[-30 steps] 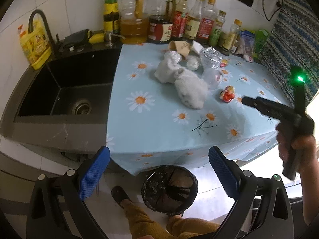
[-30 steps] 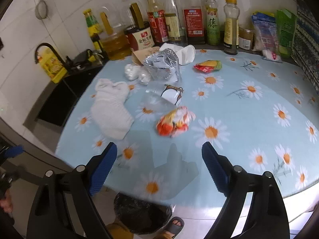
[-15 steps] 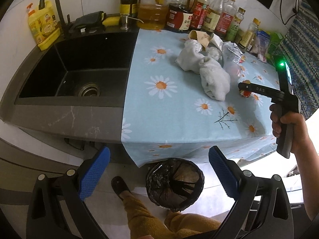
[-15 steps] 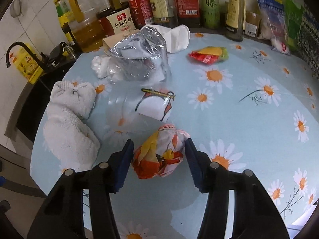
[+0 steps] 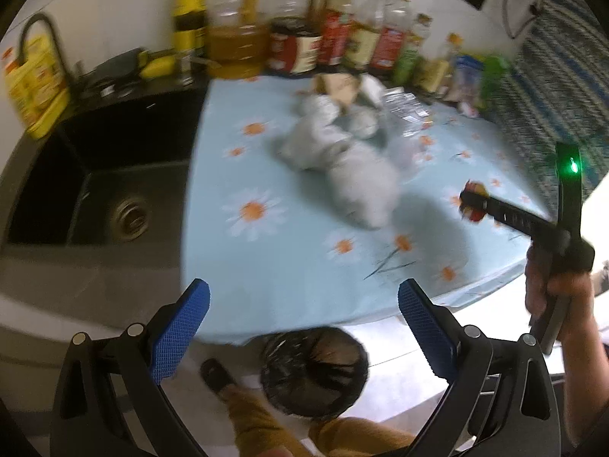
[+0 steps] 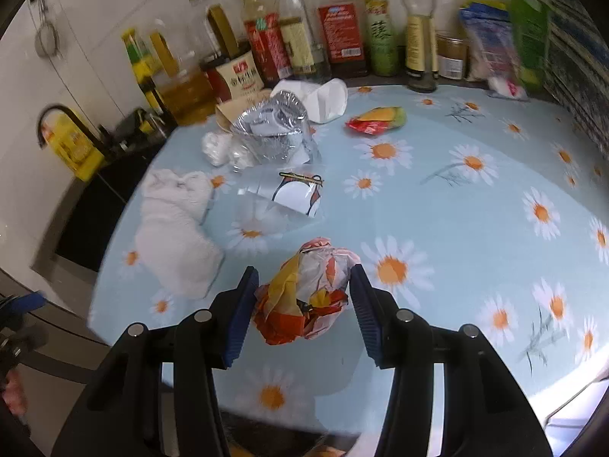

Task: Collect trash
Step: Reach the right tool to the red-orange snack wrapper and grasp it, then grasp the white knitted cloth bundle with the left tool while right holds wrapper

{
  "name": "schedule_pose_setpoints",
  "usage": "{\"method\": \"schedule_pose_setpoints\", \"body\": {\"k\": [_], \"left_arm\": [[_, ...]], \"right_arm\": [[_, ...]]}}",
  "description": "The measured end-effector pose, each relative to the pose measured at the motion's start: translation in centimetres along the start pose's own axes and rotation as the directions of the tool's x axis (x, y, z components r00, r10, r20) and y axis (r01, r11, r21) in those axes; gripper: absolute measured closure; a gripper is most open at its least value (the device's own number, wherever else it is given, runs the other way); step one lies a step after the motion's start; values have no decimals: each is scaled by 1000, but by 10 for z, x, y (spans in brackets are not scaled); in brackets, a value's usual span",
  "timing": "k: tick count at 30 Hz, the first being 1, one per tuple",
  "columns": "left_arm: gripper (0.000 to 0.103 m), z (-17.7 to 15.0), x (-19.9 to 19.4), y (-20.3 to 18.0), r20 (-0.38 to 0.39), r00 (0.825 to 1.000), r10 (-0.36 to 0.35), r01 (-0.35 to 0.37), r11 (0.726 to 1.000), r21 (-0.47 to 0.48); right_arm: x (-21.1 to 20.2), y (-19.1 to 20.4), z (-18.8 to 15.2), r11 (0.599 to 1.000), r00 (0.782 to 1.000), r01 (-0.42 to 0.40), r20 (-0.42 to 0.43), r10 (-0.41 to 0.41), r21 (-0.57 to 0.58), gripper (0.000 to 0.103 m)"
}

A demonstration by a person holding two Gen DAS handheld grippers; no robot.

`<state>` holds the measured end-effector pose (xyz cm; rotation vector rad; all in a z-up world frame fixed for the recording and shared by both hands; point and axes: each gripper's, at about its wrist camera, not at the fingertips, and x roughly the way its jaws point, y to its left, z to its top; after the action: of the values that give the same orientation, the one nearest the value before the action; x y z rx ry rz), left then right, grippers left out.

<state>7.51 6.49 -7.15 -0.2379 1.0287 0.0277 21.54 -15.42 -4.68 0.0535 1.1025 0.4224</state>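
Crumpled wrapper between right gripper fingers

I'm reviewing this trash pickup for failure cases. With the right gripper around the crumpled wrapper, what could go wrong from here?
The crumpled wrapper sits between the right gripper pads, held only by its loose edges; it may slip out on the way to the bin. The clear plastic bag lies just beyond and could get dragged along.

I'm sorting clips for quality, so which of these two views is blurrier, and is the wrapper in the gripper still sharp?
Left wrist view: heavy motion blur across the bottles and white cloth. Right wrist view: much sharper, the crumpled wrapper crisp between the right gripper fingers, edges softer.
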Motion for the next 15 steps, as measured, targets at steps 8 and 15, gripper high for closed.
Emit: {"method": "schedule_pose_setpoints", "body": {"k": [8, 15], "left_arm": [[7, 41, 39, -39, 18, 998, -60, 57, 993, 105], [7, 68, 115, -60, -72, 997, -28, 39, 986, 161]], "right_arm": [[-78, -8, -41, 999, 996, -22, 92, 19, 37, 53], [-112, -10, -76, 1000, 990, 29, 138, -30, 12, 53]]}}
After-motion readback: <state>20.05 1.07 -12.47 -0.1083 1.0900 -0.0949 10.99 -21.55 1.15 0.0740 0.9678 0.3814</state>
